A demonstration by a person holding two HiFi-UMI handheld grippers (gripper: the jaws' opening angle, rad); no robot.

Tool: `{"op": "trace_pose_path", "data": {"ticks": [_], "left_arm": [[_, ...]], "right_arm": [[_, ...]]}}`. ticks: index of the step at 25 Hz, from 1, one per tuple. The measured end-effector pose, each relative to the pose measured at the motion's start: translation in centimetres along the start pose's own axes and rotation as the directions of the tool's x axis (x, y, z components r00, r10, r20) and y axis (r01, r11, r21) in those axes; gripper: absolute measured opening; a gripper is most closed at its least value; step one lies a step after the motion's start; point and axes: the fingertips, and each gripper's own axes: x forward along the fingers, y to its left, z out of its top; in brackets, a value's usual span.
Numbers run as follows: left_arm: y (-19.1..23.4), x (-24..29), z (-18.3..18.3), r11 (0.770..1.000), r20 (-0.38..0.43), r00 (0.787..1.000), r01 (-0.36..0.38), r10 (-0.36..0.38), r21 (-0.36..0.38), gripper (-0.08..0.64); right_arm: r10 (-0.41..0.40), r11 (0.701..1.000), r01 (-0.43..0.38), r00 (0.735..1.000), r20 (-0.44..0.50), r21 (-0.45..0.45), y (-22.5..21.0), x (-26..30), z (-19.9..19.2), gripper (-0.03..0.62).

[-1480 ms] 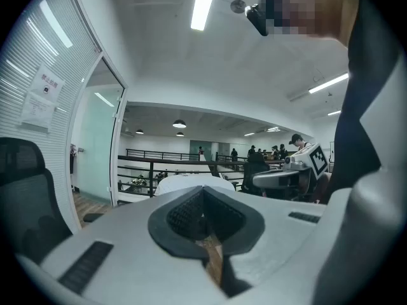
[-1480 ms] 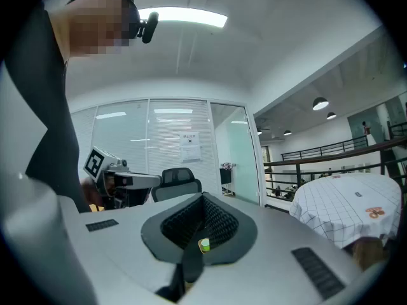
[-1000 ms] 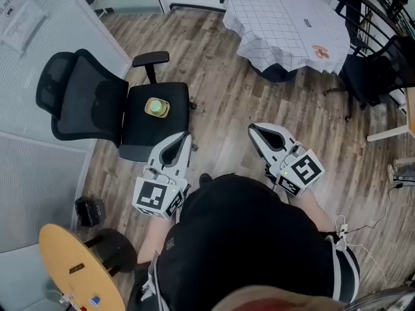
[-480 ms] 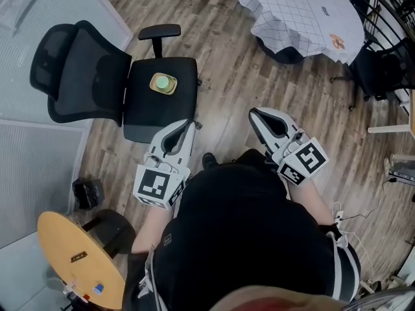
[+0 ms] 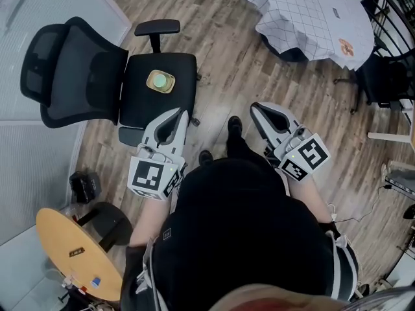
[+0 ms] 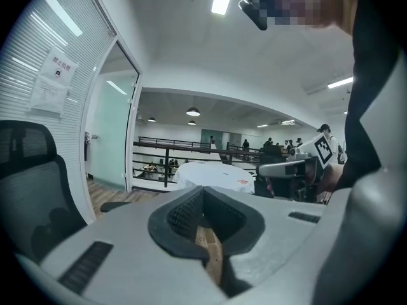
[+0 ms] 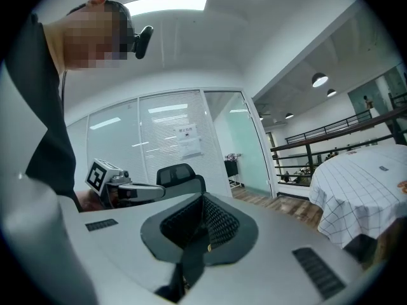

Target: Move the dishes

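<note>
A small tan dish (image 5: 159, 81) with a green piece in its middle lies on the seat of a black office chair (image 5: 97, 86). My left gripper (image 5: 179, 113) is held level at waist height, its tip just short of the seat's near edge; its jaws are shut with nothing between them. My right gripper (image 5: 255, 107) hangs over bare floor to the right of the chair, also shut and empty. The left gripper view shows the left gripper (image 6: 203, 190) pointing across the room; the right gripper view shows the right gripper (image 7: 203, 199) aimed toward the chair back (image 7: 180, 173).
A round table with a white checked cloth (image 5: 311, 15) stands at the far right, a dark chair (image 5: 389, 76) beside it. A round wooden stool top (image 5: 74, 254) sits at my lower left, a black box (image 5: 84, 186) on the floor near it. Glass walls run along the left.
The person has stepped toward the office chair, so the chair and dish now lie closer to the left gripper. Both grippers stay shut and keep their pose.
</note>
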Motion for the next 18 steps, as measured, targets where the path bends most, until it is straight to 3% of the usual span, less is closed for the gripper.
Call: {"op": "trace_pose_path", "data": {"ticks": [10,18], "left_arm": [[0.9,10.8,3.4,0.993,-0.004,0.993,-0.120,0.120,-0.021,0.006],[3.6,14.0,1.2,0.971,-0.087,0.971,-0.229,0.222,-0.070,0.006]], "right_arm": [[0.119,0.993,-0.119,0.993,-0.022,-0.013,-12.0,2.3,3.6,0.020],[0.223,0.975,-0.220,0.969,-0.107,0.044,-14.5,6.1,1.9,0.020]]}}
